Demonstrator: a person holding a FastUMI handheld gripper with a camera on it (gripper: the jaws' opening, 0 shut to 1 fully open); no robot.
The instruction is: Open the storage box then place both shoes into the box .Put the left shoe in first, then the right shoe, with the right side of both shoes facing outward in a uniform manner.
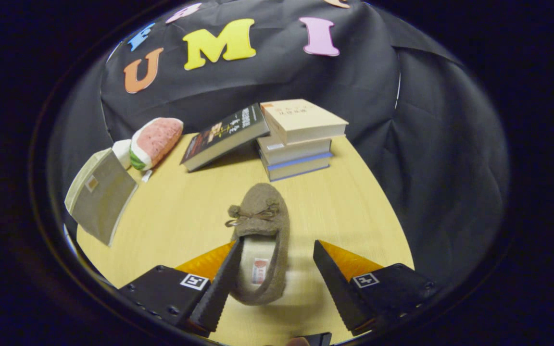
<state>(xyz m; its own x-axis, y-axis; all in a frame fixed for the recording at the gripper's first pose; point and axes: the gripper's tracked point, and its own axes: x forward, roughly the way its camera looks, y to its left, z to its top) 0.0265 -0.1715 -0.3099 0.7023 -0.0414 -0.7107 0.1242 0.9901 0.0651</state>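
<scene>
A brown fuzzy loafer shoe (pixel 263 226) with a small bow lies on the wooden table (pixel 185 221), toe pointing away from me, heel between my fingers. My gripper (pixel 277 250) is open and straddles the shoe's heel end: the left fingertip sits over the shoe's left rim and inner sole, while the right fingertip stands apart from the shoe's right side. The grey fabric storage box (pixel 100 194) stands at the table's left edge, to the left of and beyond my fingers, tilted, with its flat side toward me.
A stack of three books (pixel 298 142) stands beyond the shoe, with a dark book (pixel 224 137) leaning against it. A pink and green plush toy (pixel 154 142) lies behind the storage box. The table edge curves off close to the right finger.
</scene>
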